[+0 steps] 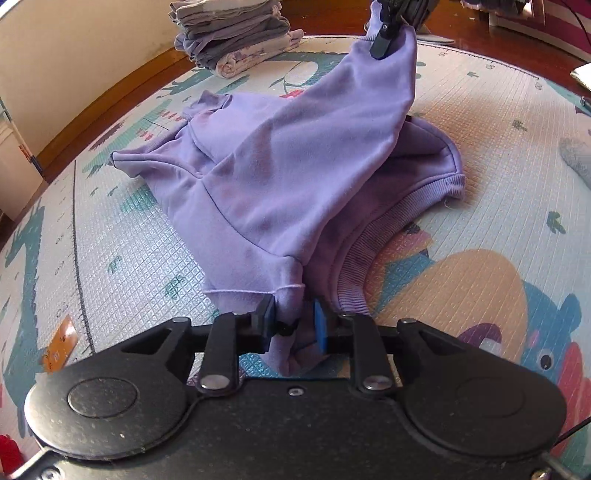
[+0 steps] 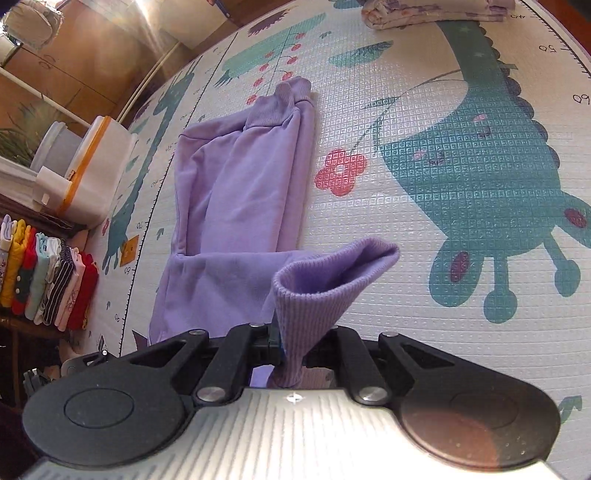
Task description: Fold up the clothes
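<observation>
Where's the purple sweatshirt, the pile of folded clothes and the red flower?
purple sweatshirt [image 1: 280, 177], left wrist view, on its lifted body.
pile of folded clothes [image 1: 236, 37], left wrist view, middle of stack.
red flower [image 2: 341, 171], right wrist view, its centre.

Purple sweatshirt [image 1: 280, 177]: soft matt fleece-type cloth, ribbed knit at hem and cuff [image 2: 325, 291]. Play mat [image 1: 480, 155]: foam-looking, embossed small-square grid, slight sheen, printed cartoon graphics. Left gripper [image 1: 293, 323]: matt black plastic body, fine speckled texture, shiny metal rivets, blue pads. Right gripper [image 2: 291, 347]: same matt black plastic. Floor [image 1: 122, 92]: glossy brown wood. Folded stack [image 1: 236, 33]: matt cloth.
</observation>
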`<state>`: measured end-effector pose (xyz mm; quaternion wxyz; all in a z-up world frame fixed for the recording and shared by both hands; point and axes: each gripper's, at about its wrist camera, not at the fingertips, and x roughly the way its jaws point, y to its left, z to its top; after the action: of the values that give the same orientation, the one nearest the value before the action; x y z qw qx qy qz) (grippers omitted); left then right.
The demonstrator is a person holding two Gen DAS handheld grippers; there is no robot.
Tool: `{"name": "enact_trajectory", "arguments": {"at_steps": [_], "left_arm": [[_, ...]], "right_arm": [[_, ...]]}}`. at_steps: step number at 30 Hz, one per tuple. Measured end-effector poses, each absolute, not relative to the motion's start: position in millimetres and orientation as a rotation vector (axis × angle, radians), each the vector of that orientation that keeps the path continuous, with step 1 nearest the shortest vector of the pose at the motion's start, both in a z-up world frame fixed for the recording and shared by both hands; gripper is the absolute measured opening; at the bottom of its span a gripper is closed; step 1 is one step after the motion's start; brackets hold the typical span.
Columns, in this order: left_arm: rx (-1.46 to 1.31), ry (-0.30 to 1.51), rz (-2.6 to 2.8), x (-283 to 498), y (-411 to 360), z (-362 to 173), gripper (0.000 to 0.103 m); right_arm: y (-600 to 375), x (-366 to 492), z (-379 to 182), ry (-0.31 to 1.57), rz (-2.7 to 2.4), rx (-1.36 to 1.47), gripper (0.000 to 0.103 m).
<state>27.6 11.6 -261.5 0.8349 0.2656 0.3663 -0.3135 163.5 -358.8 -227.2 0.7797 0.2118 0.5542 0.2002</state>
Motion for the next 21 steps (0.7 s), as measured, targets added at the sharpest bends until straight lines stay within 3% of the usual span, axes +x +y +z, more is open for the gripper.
{"name": "enact_trajectory", "arguments": {"at_steps": [6,16,21], "left_arm": [[0.251,0.785,-0.631,106,63,-211,0.020],[0.204,0.828,-0.396,293,49,-261,0.020],[0.056,0.835,-0.421,347,44,-241,0.020]], "right_arm": [[-352,164,-235,1.221,0.450,0.407,0.010],[-350,167,-234,1.212,0.479,0.380,0.010],[-350,166,-234,1.177,0.494,0.416,0.010]]}}
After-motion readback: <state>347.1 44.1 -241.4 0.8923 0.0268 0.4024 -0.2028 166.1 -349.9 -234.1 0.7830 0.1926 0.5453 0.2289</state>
